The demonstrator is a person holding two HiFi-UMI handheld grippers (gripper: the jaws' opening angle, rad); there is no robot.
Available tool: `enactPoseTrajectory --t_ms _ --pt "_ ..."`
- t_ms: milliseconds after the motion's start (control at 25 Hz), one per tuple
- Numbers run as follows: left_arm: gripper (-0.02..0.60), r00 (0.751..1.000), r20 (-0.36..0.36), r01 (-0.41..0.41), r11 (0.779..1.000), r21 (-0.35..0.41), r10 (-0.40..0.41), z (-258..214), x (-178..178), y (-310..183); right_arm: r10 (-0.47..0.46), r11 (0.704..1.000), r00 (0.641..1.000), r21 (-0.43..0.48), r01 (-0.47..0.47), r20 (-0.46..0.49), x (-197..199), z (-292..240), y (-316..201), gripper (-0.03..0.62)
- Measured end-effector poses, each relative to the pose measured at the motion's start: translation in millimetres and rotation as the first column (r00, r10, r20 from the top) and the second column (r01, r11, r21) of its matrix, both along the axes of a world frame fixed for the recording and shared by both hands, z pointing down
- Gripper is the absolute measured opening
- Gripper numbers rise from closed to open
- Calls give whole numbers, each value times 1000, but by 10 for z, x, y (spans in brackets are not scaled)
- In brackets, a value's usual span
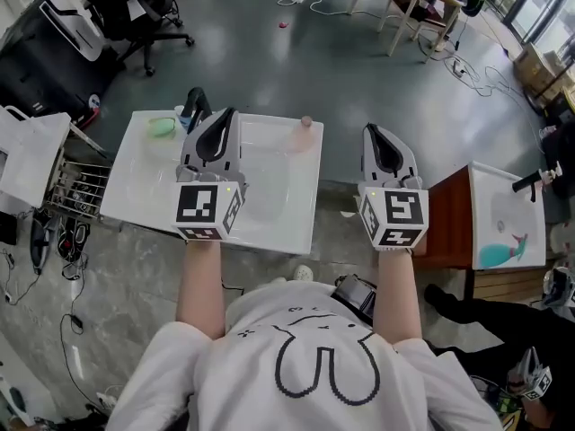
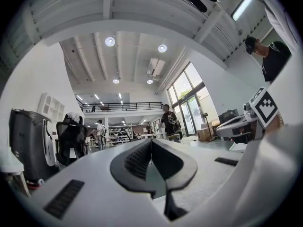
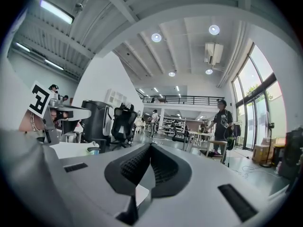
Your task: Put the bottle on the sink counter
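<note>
Nearest the lens, the person's white shirt [image 1: 314, 366] is filling the lower part of the head view, with both forearms reaching forward. Beyond it, the white sink worktop [image 1: 144, 182] is lying under the left arm, with a black faucet [image 1: 194, 104] and a green item [image 1: 162, 126] at its far left. The left claw [image 1: 222, 120] is hanging over the worktop near the basin with its pads pressed together on nothing, as its own view confirms [image 2: 151, 142]. The right claw [image 1: 372, 133] is hanging past the worktop's right edge, likewise closed and empty [image 3: 151, 146]. The bottle [image 1: 305, 135], small and translucent with a pinkish cap, is standing at the far right corner of the worktop and appears upright. It is sitting ahead of both claws, roughly between their tips, and apart from each. By this evidence it is already resting on the worktop. In my judgement it is handling as a light plastic item: smooth-walled, liable to slip or tip under a sideways nudge, and possibly yielding if squeezed hard. Any hold is best taken across the body, below the cap, with moderate pressure.
</note>
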State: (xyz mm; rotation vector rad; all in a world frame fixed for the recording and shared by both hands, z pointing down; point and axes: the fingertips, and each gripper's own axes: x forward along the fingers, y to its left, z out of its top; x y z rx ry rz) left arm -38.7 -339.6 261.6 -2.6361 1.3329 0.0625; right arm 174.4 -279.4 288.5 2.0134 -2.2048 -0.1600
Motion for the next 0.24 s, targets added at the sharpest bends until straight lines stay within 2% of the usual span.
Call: enactPoseTrajectory --t_ms 240 --pt "11 1000 -3 24 1000 12 -24 -41 -95 7 13 1000 1000 14 -12 -14 127 -62 79 29"
